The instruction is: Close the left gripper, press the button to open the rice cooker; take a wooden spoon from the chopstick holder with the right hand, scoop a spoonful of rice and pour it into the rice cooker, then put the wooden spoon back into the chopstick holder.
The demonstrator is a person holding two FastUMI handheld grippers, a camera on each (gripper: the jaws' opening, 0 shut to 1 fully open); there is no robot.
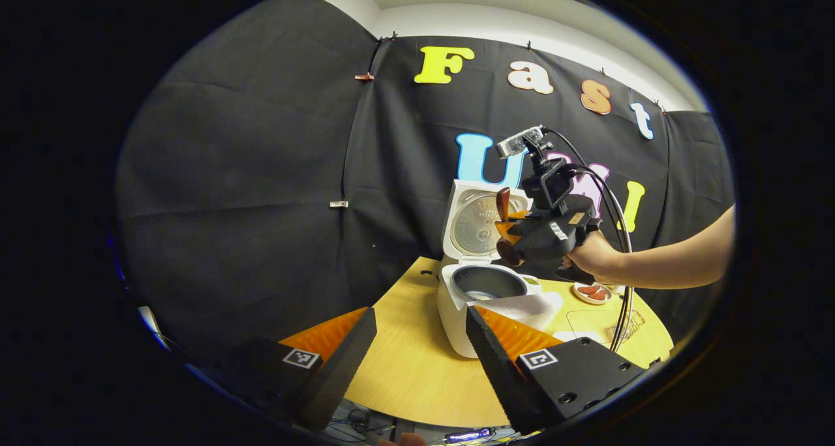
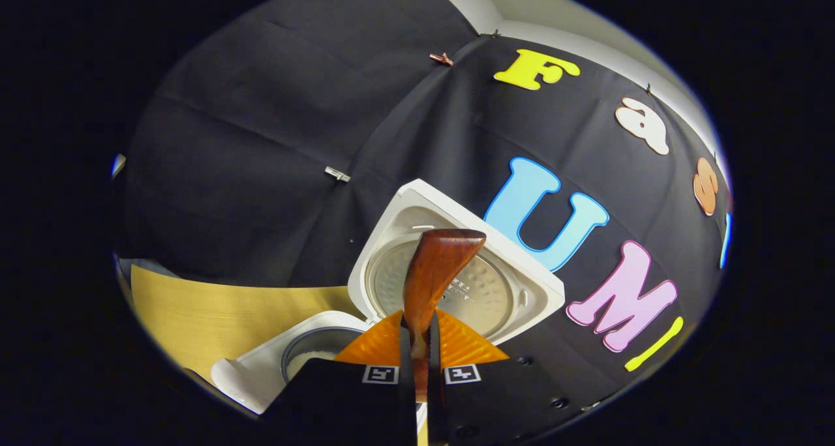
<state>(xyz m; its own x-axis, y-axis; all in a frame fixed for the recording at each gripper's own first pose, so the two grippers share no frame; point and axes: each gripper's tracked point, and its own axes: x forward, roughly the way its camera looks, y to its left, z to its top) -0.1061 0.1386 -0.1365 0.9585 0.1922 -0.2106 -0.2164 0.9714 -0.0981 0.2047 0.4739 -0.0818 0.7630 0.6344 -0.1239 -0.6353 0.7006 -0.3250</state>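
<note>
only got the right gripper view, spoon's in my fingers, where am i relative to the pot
Observer: In the left gripper view, the right gripper is held above the open rice cooker, with the wooden spoon roughly upright.
Operator: where's the left one
Observer: The left gripper is back from the cooker, its fingers open.
Operator: anything else on the table
Observer: A small dish with red pieces sits past the cooker, below the forearm.

No legible text, brand or number anywhere. Faint print on the inner plate of the rice cooker lid [image 2: 479, 289], too small to read.
</note>
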